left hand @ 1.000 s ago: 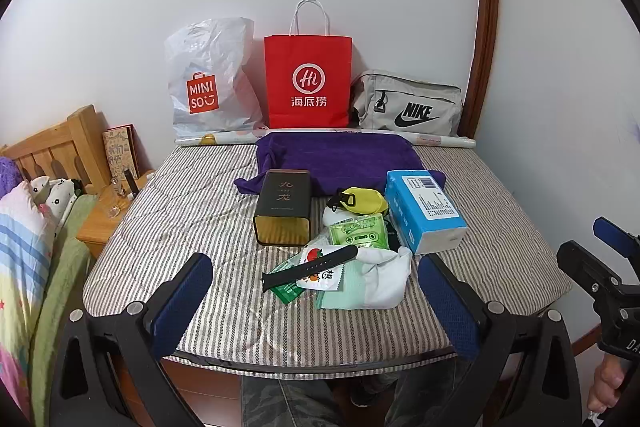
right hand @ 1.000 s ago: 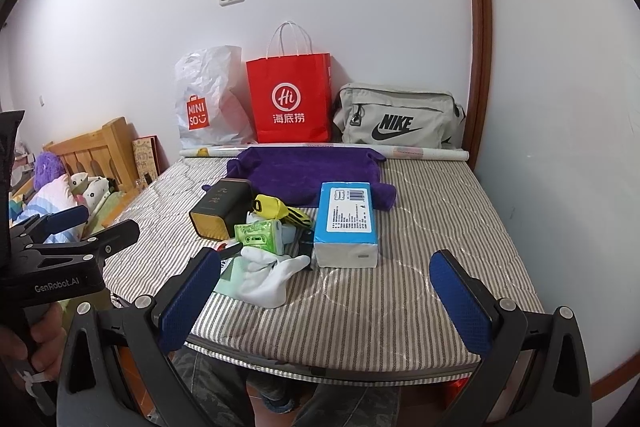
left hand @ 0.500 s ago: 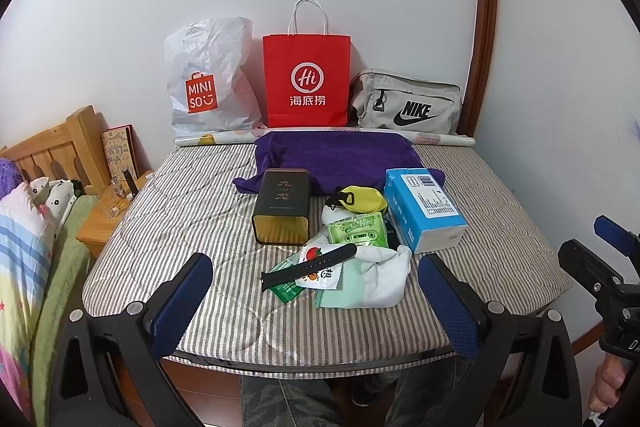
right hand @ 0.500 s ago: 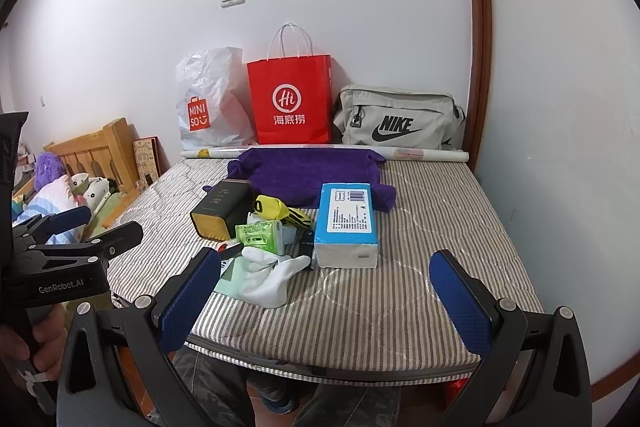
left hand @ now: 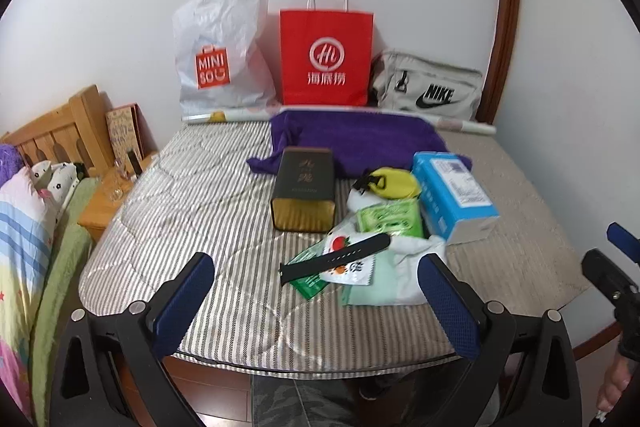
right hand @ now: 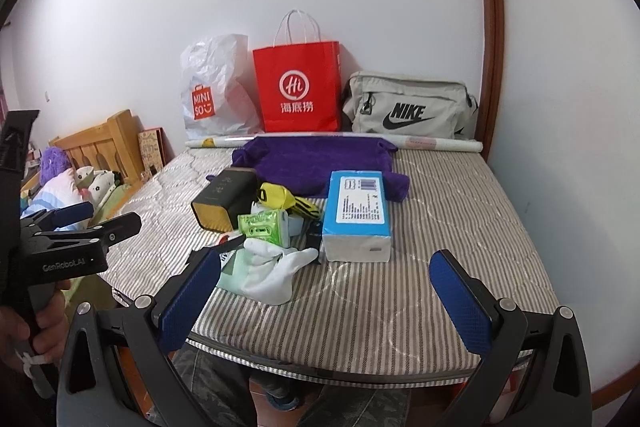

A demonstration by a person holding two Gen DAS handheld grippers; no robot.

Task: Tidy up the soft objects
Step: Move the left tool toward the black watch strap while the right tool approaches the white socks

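On the striped mattress (left hand: 192,211) lies a pile: a purple towel (left hand: 360,139) at the back, a dark tin box (left hand: 306,187), a yellow pouch (left hand: 392,183), a green packet (left hand: 390,221), a blue box (left hand: 452,195), a black strap (left hand: 336,257) over snack packets, and white-and-mint socks (left hand: 400,267). My left gripper (left hand: 316,303) is open, hovering over the near edge just short of the strap. My right gripper (right hand: 324,301) is open too, before the socks (right hand: 272,271) and the blue box (right hand: 358,215). Nothing is held.
Against the back wall stand a white Miniso bag (left hand: 220,55), a red paper bag (left hand: 326,57) and a grey Nike bag (left hand: 428,91), with a paper roll (right hand: 436,145) below them. A wooden headboard (left hand: 56,139), nightstand and bedding are on the left.
Both grippers have drifted slightly; the left view has shifted a little toward the pile. Nothing on the mattress moved and both stay open.
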